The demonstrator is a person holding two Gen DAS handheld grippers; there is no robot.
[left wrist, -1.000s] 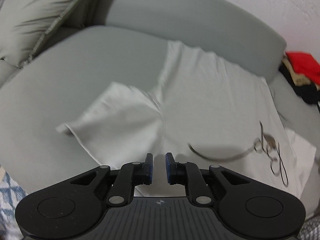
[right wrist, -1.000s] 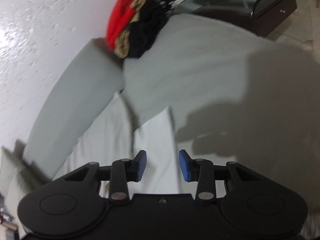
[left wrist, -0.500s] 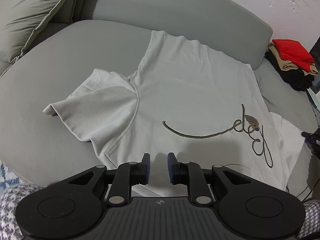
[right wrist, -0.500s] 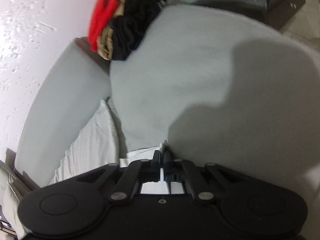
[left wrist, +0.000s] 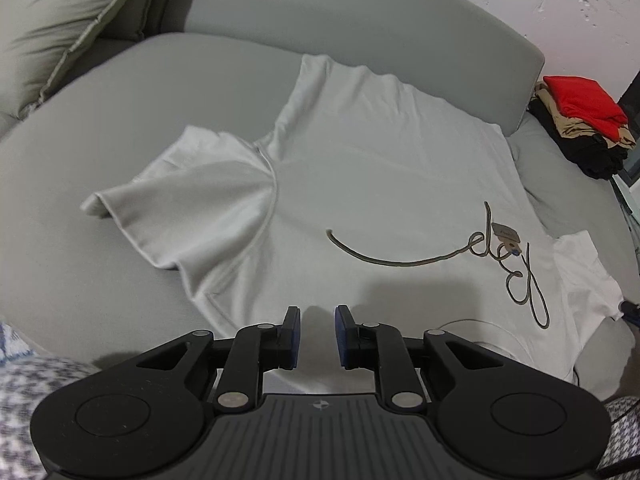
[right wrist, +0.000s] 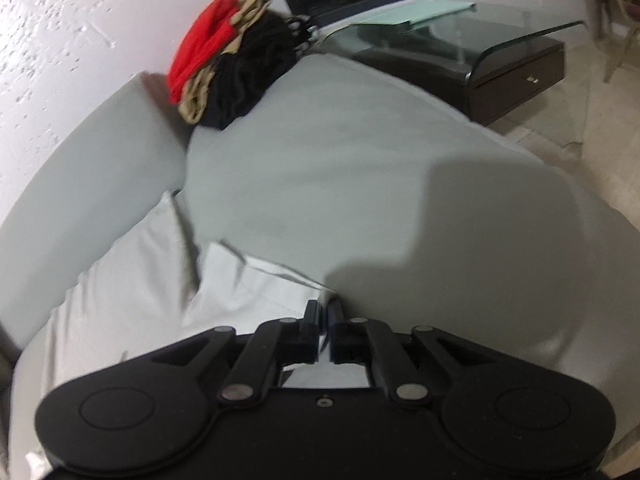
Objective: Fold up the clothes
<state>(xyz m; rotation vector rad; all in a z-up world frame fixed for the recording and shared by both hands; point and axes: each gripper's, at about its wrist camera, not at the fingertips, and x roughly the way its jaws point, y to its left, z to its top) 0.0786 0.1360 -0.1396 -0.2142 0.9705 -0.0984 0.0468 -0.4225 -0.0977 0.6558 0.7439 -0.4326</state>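
White shirt spread flat on grey sofa (script print facing up), left tongs parted and holding nothing above its near edge, right tongs clamped on its sleeve, folded clothes stacked far right

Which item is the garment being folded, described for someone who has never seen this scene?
On the grey sofa, it is the white T-shirt spread flat across the seat. Unlike the red, tan and black pile at the sofa's end, it carries a dark looping line design.
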